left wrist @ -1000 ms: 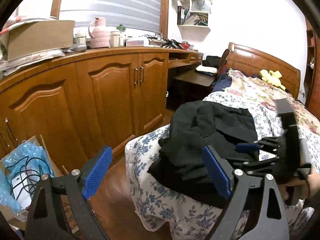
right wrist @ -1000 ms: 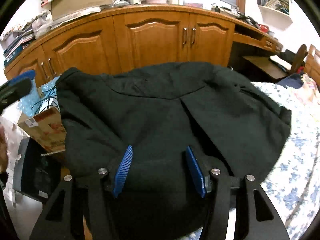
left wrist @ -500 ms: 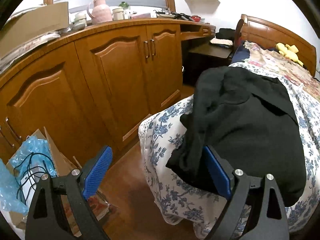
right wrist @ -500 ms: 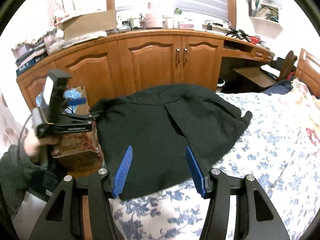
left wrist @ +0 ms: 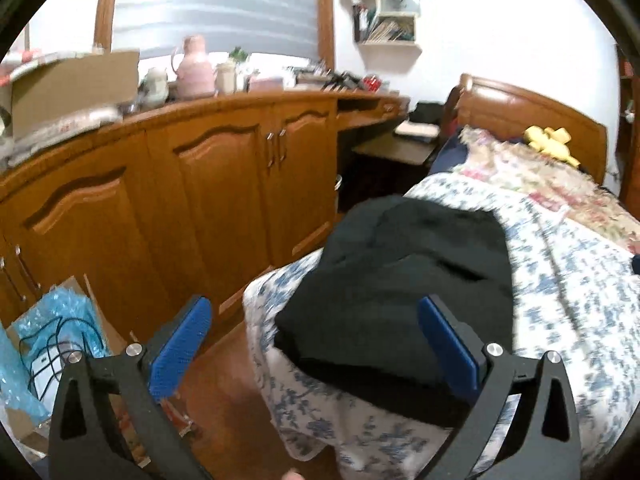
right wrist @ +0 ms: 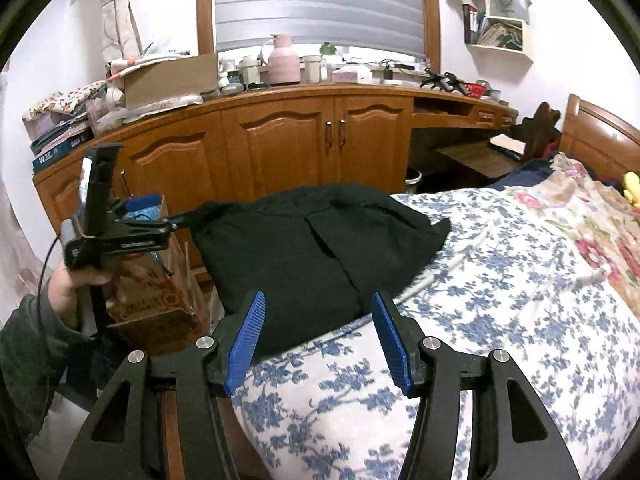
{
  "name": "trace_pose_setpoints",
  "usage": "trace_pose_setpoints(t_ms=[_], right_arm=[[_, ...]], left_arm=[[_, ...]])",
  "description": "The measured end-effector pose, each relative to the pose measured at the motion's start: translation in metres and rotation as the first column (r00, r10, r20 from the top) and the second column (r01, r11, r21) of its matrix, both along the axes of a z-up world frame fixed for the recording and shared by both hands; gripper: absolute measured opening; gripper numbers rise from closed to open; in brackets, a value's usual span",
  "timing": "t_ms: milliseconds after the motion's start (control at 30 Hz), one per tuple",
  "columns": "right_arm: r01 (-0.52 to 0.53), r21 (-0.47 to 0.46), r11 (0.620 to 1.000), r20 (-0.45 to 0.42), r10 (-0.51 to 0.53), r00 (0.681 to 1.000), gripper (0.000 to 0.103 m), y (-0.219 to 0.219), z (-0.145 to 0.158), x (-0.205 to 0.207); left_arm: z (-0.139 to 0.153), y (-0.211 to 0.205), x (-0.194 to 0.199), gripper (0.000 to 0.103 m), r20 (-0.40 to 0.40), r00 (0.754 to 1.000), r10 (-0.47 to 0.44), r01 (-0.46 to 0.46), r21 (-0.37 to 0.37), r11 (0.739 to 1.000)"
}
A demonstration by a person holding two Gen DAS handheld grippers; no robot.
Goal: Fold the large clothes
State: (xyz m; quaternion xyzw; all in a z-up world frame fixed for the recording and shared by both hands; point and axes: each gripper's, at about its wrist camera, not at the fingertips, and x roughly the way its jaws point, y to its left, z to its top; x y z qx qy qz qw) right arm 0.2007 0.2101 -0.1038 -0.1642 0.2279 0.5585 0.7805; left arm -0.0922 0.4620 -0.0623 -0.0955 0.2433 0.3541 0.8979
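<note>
On the bed point(right wrist: 500, 280), at its corner, your black garment point(right wrist: 312, 248) lies folded. Your left gripper point(left wrist: 316, 344) is opening, nothing pinched; your right gripper point(right wrist: 320, 340), at six o'clock of the garment, stands apart and empty.

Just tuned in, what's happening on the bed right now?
A person holds a gripper in each hand over a black garment lying folded at the corner of the bed with the blue floral bedspread. Neither gripper has hold of it. The left gripper is by the garment's edge over the floor side, its jaws opening with nothing pinched between them. The right gripper hangs part open above the near end of the garment and the bedspread.
</note>
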Motion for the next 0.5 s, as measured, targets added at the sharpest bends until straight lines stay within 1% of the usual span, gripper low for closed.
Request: trace_pose_setpoints(t_ms=[67, 167, 267, 367, 433, 500], right_arm=[[0.014, 0.009, 1.0, 0.004, -0.015, 1.0, 0.059, -0.011, 0.001, -0.004], [0.041, 0.024, 0.999, 0.0, -0.041, 0.999, 0.063, -0.028, 0.002, -0.008], [0.061, 0.041, 0.997, -0.005, -0.061, 0.998, 0.068, -0.048, 0.002, -0.011], [0.091, 0.046, 0.995, -0.008, -0.09, 0.996, 0.074, -0.069, 0.0, -0.012], [0.119, 0.046, 0.992, -0.008, -0.119, 0.993, 0.079, -0.082, -0.001, -0.012], [0.146, 0.049, 0.988, -0.013, -0.146, 0.989, 0.081, -0.097, -0.004, -0.01]], left_arm=[[0.011, -0.016, 0.0, 0.103, 0.015, 1.0, -0.021, 0.021, 0.024, 0.999], [0.026, -0.039, 0.006, 0.103, 0.008, 0.999, -0.034, 0.034, 0.056, 0.998], [0.036, -0.063, 0.012, 0.103, 0.032, 0.996, -0.084, 0.082, 0.057, 0.995], [0.04, -0.088, 0.024, 0.103, 0.04, 0.989, -0.143, 0.141, 0.047, 0.989], [0.042, -0.105, 0.033, 0.103, 0.038, 0.984, -0.173, 0.171, 0.051, 0.984], [0.042, -0.125, 0.045, 0.103, 0.023, 0.981, -0.195, 0.193, 0.067, 0.979]])
